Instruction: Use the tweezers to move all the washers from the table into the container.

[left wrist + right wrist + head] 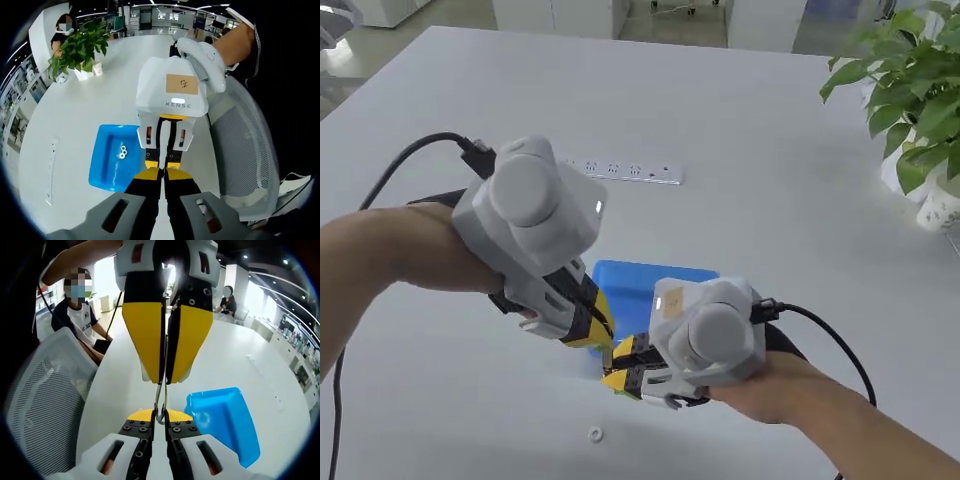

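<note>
My left gripper and right gripper both clamp the tweezers nose to nose, likely resetting the hold. One washer lies by the table's near edge, short of the container.

The blue container is a shallow rectangular tray lying flat on the white table, with a small cluster of pale washers touching one another on its floor. One more ring-shaped washer lies flat on the table, nearer than the container and slightly left of it. The thin metal tweezers are closed, raised off the table just left of the container, and pinched between yellow jaws at both ends.
</note>
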### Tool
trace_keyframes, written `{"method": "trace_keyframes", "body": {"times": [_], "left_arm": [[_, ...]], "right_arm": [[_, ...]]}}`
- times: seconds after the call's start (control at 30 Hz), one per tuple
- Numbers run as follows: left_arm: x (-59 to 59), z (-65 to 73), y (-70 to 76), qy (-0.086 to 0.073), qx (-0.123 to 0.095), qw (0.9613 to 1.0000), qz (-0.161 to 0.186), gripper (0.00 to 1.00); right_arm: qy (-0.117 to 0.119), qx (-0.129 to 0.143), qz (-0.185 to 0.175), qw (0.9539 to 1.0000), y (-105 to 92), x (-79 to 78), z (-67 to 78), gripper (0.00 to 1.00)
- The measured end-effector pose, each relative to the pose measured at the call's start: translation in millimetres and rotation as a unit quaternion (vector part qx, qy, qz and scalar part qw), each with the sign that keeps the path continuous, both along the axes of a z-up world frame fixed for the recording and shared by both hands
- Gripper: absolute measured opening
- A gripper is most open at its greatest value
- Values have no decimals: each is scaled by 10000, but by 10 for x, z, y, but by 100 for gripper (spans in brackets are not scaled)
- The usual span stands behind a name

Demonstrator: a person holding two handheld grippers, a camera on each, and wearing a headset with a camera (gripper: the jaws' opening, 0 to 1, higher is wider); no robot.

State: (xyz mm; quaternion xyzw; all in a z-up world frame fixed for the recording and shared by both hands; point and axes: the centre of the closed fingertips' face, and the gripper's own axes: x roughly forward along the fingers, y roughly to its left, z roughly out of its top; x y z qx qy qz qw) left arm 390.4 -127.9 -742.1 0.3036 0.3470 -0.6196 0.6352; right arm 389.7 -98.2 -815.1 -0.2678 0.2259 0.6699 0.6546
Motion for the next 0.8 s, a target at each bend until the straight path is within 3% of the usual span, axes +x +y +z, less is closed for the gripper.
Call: {"method": "trace_keyframes", "body": {"times": [0.33,0.8], "left_arm": [[65,140,-53,-101,-14,9999,-80,6],[264,240,-127,-212,-27,9996,-193,6]], "right_arm": [[-115,4,-55,9999,-60,88,149,9],[-208,36,-201,9996,-125,301,253,9]]}}
